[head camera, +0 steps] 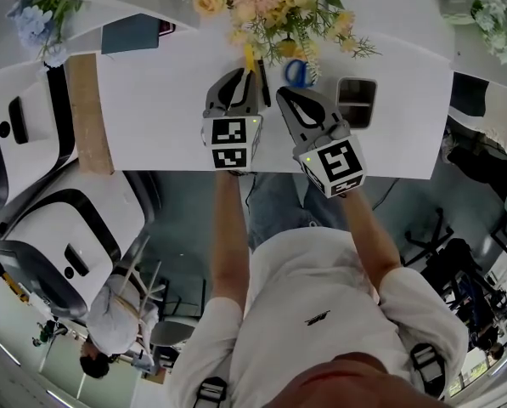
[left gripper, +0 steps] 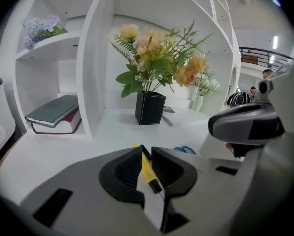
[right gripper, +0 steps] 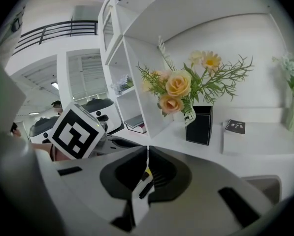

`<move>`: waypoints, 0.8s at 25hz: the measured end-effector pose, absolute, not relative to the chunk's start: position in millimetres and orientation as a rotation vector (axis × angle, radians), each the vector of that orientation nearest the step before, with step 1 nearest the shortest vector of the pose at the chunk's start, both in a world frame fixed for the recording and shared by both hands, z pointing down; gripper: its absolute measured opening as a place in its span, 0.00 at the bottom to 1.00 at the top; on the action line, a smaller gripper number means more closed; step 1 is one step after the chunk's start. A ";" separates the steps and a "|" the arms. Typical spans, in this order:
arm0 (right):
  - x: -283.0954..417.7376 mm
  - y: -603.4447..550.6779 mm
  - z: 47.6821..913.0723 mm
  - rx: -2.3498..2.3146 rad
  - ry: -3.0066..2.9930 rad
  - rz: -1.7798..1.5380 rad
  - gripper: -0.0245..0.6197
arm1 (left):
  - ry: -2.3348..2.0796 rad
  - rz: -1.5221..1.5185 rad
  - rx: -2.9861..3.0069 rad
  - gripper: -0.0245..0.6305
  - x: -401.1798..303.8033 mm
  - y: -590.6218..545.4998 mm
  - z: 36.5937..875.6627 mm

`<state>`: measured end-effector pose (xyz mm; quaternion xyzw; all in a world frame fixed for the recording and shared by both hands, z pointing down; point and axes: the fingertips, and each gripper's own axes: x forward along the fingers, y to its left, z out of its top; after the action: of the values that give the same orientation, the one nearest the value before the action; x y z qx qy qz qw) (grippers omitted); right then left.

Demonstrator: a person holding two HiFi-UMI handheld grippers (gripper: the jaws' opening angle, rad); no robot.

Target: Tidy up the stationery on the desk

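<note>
A yellow pen (head camera: pixel 250 58) with a black end pokes out past the tips of my left gripper (head camera: pixel 250 73) on the white desk (head camera: pixel 151 109). In the left gripper view the pen (left gripper: pixel 146 168) runs along the narrow slit between the jaws, and that gripper (left gripper: pixel 147 149) is shut on it. My right gripper (head camera: pixel 280 92) sits just to the right, its tips touching (right gripper: pixel 147 149). A scrap of yellow and black shows through its slit; I cannot tell what it is. Blue scissors (head camera: pixel 297 73) lie ahead of the right gripper, also seen in the left gripper view (left gripper: pixel 185 149).
A grey pen tray (head camera: pixel 356 102) stands right of the scissors. A black vase (left gripper: pixel 150 108) of flowers (head camera: pixel 270 7) sits at the desk's back. Books (left gripper: pixel 53 113) lie in a shelf bay on the left, a small notebook (right gripper: pixel 234 127) on the right. The desk's near edge (head camera: pixel 168 171) runs just behind both grippers.
</note>
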<state>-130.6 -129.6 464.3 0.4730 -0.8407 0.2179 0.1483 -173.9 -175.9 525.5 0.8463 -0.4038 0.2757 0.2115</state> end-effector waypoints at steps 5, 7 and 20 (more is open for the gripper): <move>-134.7 -131.6 467.3 1.364 -2.412 0.628 0.04 | -1.117 0.815 2.334 0.04 -172.5 -187.5 538.9; -136.2 -131.2 468.8 1.363 -2.410 0.630 0.04 | -1.112 0.836 2.326 0.04 -172.0 -192.5 545.1; -142.8 -129.0 474.8 1.361 -2.402 0.639 0.04 | -1.093 0.869 2.278 0.04 -163.0 -212.9 568.4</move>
<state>-142.8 -129.0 474.8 0.4745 -0.8376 0.2230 0.1534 -163.0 -212.9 568.4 0.8293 -0.3979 0.3162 0.2325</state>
